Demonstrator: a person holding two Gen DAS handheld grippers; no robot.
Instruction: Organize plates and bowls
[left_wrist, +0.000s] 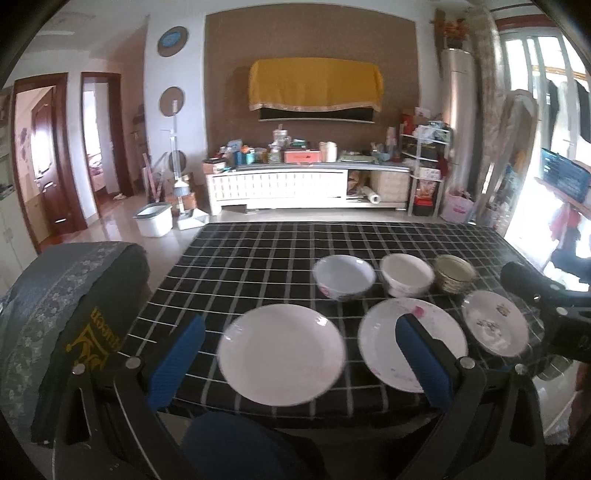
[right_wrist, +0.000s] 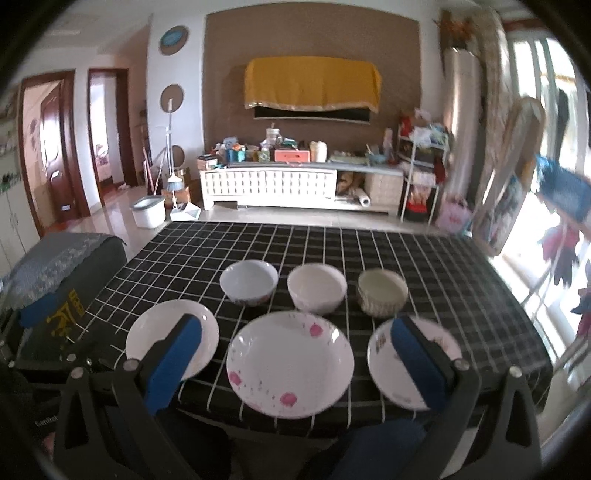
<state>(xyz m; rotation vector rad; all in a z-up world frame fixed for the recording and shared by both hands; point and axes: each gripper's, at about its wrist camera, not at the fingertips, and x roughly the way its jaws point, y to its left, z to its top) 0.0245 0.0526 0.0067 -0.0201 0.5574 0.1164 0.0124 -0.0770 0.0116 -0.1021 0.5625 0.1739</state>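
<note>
Three plates lie in a front row on the black checked tablecloth (right_wrist: 461, 266): a plain white plate (left_wrist: 280, 352) (right_wrist: 147, 338) on the left, a pink-flowered plate (right_wrist: 290, 363) (left_wrist: 384, 332) in the middle, and a small patterned plate (right_wrist: 384, 354) (left_wrist: 495, 323) on the right. Behind them stand three bowls: a white floral bowl (right_wrist: 249, 282) (left_wrist: 343, 277), a cream bowl (right_wrist: 317, 293) (left_wrist: 406, 278) and a ribbed olive bowl (right_wrist: 382, 297) (left_wrist: 454, 273). My left gripper (left_wrist: 299, 336) is open and empty over the white plate. My right gripper (right_wrist: 295, 336) is open and empty over the pink-flowered plate.
A chair back draped in grey cloth (left_wrist: 70, 306) stands left of the table. The right gripper's black body (left_wrist: 546, 306) shows at the right edge of the left wrist view. A TV cabinet (right_wrist: 273, 184) and a white bucket (right_wrist: 149, 210) stand beyond the table.
</note>
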